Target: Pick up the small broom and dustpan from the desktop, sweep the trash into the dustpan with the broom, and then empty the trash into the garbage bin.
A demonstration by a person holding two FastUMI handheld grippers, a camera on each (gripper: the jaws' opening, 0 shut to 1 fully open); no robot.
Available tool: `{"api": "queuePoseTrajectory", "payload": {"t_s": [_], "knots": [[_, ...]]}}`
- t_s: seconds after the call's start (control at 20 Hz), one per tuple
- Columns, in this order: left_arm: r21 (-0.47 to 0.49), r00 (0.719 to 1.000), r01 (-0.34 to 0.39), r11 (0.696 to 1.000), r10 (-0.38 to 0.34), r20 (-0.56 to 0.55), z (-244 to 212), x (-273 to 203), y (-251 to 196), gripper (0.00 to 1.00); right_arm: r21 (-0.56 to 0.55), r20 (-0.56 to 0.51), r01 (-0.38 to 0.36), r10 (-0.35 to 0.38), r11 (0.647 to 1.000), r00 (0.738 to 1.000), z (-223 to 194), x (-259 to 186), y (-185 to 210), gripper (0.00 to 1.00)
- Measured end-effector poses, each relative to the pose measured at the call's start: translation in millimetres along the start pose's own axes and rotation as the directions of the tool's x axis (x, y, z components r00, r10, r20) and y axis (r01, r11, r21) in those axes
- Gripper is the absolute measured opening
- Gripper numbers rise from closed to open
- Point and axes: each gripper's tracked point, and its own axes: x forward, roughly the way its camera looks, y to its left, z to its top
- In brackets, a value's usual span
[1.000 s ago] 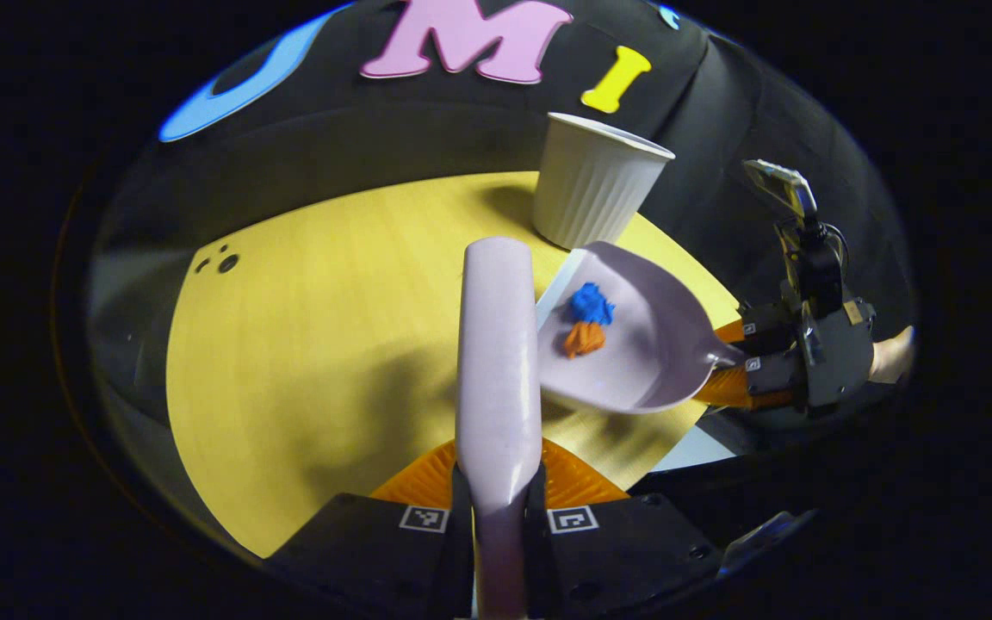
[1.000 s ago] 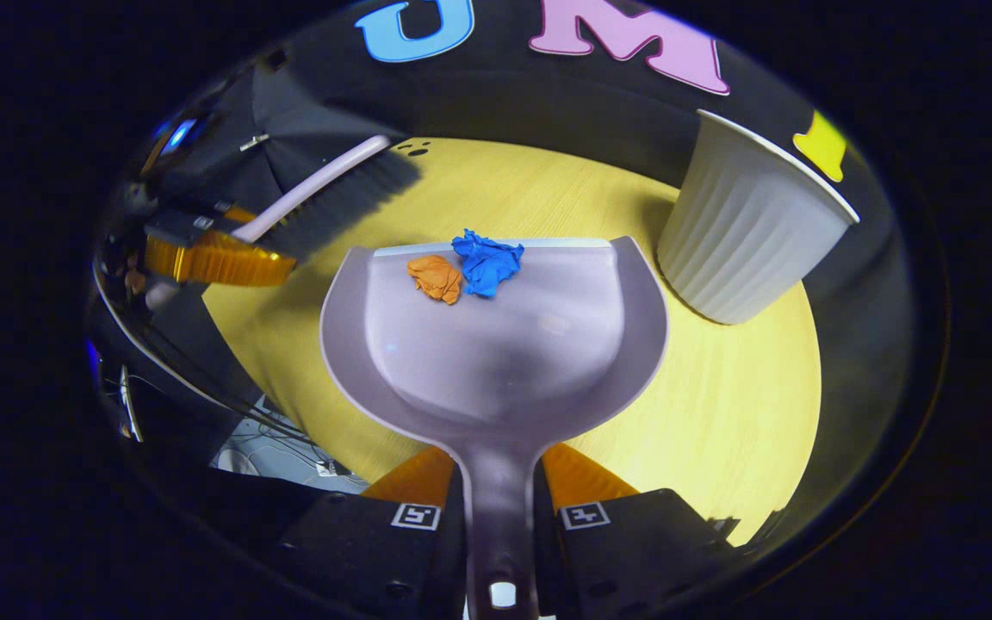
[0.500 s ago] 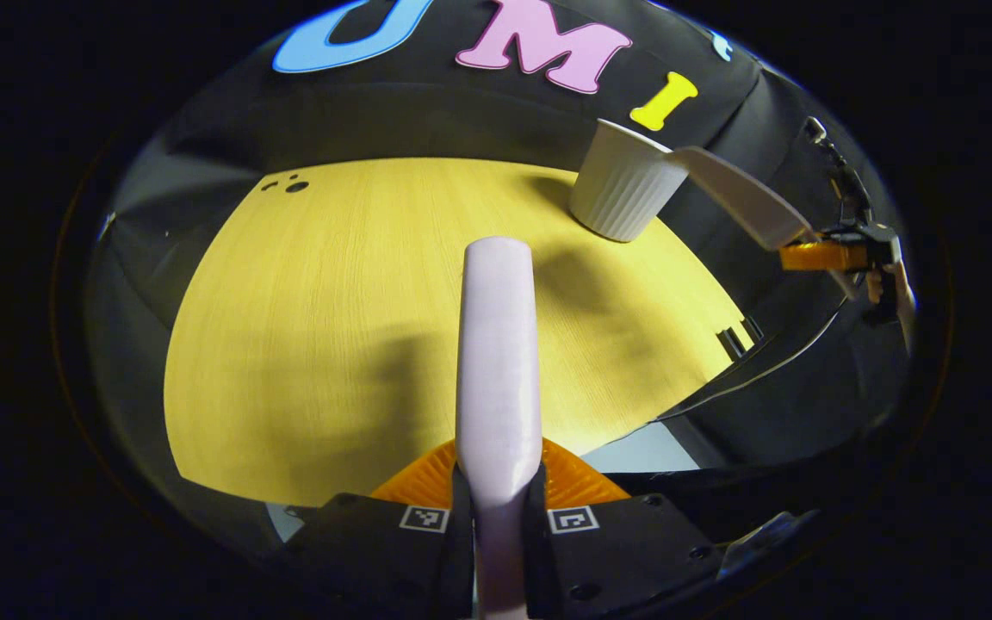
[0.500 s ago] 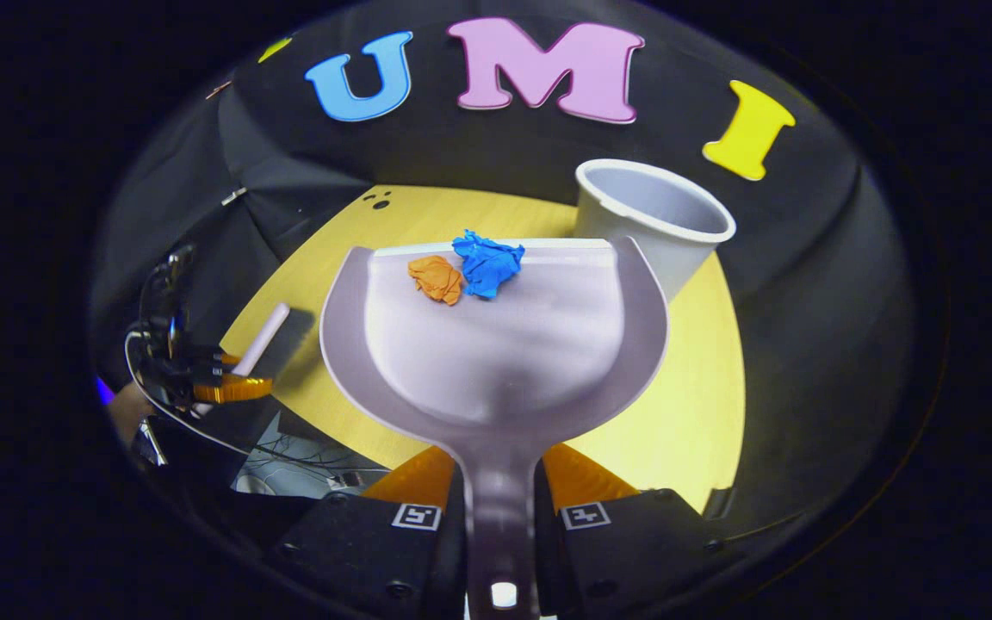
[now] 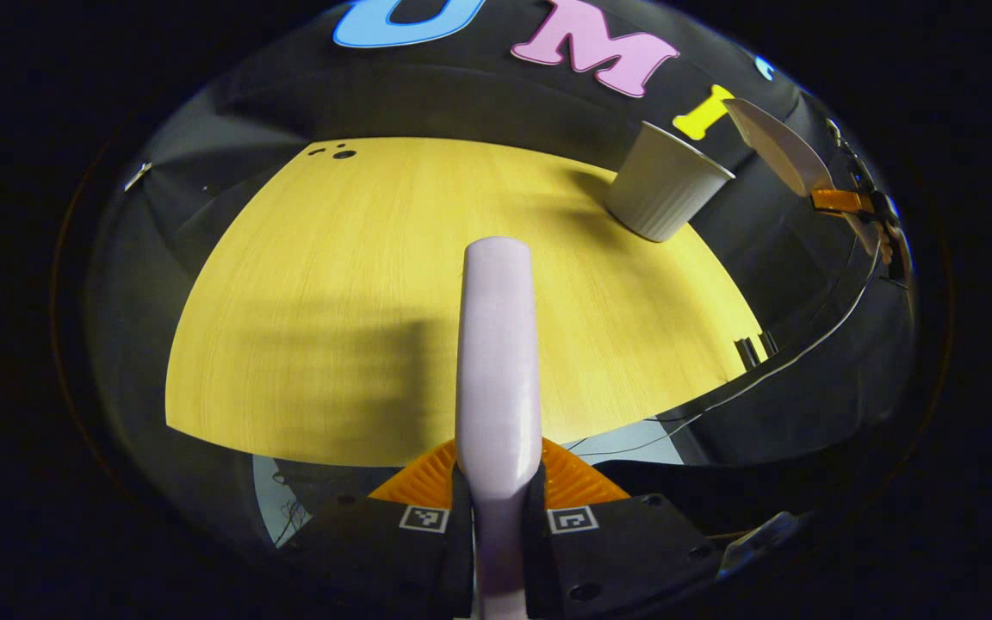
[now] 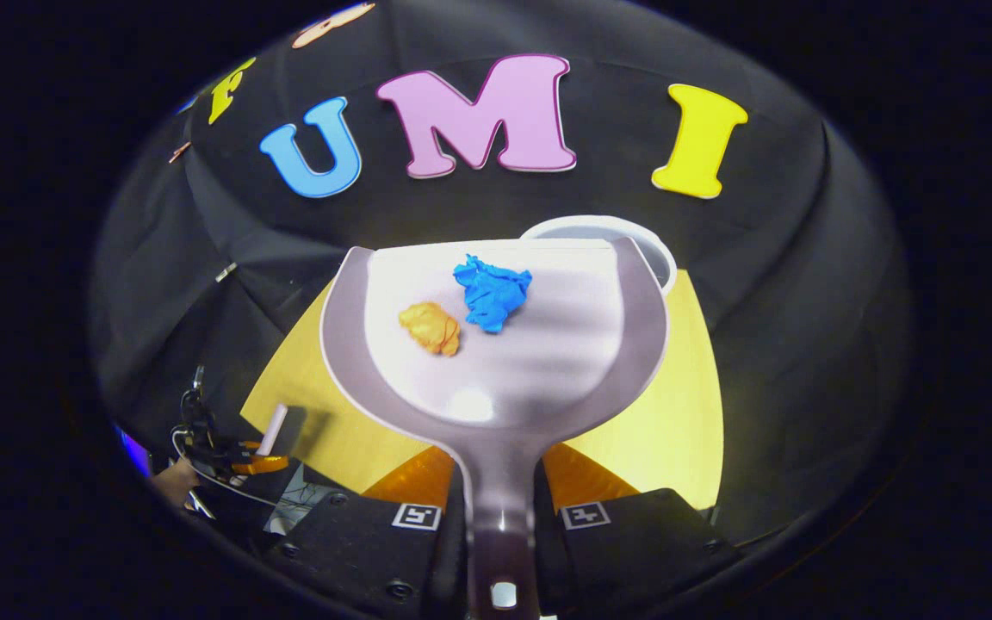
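My right gripper (image 6: 500, 508) is shut on the handle of the pale dustpan (image 6: 548, 362), held high above the yellow desktop (image 6: 677, 422). A blue paper wad (image 6: 492, 293) and an orange wad (image 6: 431, 327) lie in the pan. The pan's front lip overlaps the rim of the white ribbed bin (image 6: 655, 254) behind it. My left gripper (image 5: 499, 508) is shut on the pale broom handle (image 5: 498, 344), which points over the desktop (image 5: 332, 284). In the left gripper view the bin (image 5: 664, 194) stands at the far right, with the dustpan (image 5: 776, 146) raised beside it. The broom (image 6: 272, 429) shows small at lower left in the right gripper view.
Small dark holes (image 5: 337, 153) mark the desktop's far corner. Cables (image 5: 771, 370) hang off the table's right edge. Black cloth walls close in the back and sides.
The dustpan has risen higher and come over the bin's rim; the orange wad slid back toward the handle. The left gripper with the broom has drawn back from the table.
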Motion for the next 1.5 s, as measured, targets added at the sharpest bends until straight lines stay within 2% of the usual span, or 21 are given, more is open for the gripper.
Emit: {"api": "queuePoseTrajectory", "payload": {"t_s": [0.2,0.25,0.4,0.45,0.5,0.7,0.85,0.9,0.95,1.0,1.1,1.15,1.35,1.45,1.5], "knots": [[-0.065,0.999,-0.034,0.997,0.035,0.009,22,10,-9,0.27,0.003,-0.012,0.059,-0.059,0.998,0.998,15,15,-37,0.35],[-0.078,0.999,-0.045,0.996,0.046,0.015,30,14,-13,0.27,0.002,-0.023,0.075,-0.075,0.997,0.997,15,18,-44,0.40],[-0.106,0.997,-0.061,0.993,0.066,0.046,54,25,-34,0.27,-0.040,-0.043,0.127,-0.128,0.991,0.991,18,25,-68,0.31],[-0.115,0.996,-0.066,0.991,0.072,0.054,61,29,-41,0.27,-0.057,-0.042,0.140,-0.142,0.989,0.989,20,28,-76,0.35],[-0.124,0.995,-0.072,0.990,0.080,0.061,68,33,-49,0.27,-0.077,-0.039,0.154,-0.157,0.985,0.987,23,34,-85,0.35],[-0.167,0.993,-0.088,0.982,0.100,0.067,85,44,-79,0.27,-0.202,0.021,0.250,-0.251,0.947,0.968,41,50,-116,0.36],[-0.172,0.994,-0.081,0.982,0.092,0.055,90,45,-97,0.27,-0.284,0.085,0.298,-0.285,0.911,0.955,52,66,-118,0.36],[-0.163,0.994,-0.087,0.983,0.096,0.046,89,44,-100,0.27,-0.320,0.127,0.332,-0.307,0.887,0.943,58,70,-121,0.36],[-0.150,0.994,-0.094,0.984,0.102,0.044,91,43,-100,0.27,-0.354,0.161,0.365,-0.328,0.861,0.931,62,72,-125,0.40],[-0.144,0.994,-0.094,0.985,0.102,0.046,94,41,-102,0.27,-0.385,0.181,0.392,-0.348,0.835,0.920,65,76,-128,0.31],[-0.152,0.995,-0.086,0.985,0.093,0.046,96,39,-102,0.27,-0.440,0.210,0.443,-0.390,0.781,0.896,63,76,-134,0.40],[-0.157,0.995,-0.078,0.985,0.086,0.046,98,38,-101,0.28,-0.470,0.217,0.463,-0.411,0.752,0.886,59,77,-136,0.36],[-0.167,0.997,-0.042,0.985,0.051,0.051,107,37,-97,0.28,-0.579,0.323,0.557,-0.459,0.596,0.828,65,75,-143,0.36],[-0.175,0.998,-0.027,0.984,0.035,0.044,111,40,-90,0.28,-0.615,0.343,0.588,-0.494,0.525,0.799,63,71,-148,0.36],[-0.176,0.999,-0.020,0.984,0.028,0.040,112,41,-84,0.28,-0.634,0.349,0.595,-0.505,0.494,0.790,63,71,-149,0.31]]}}
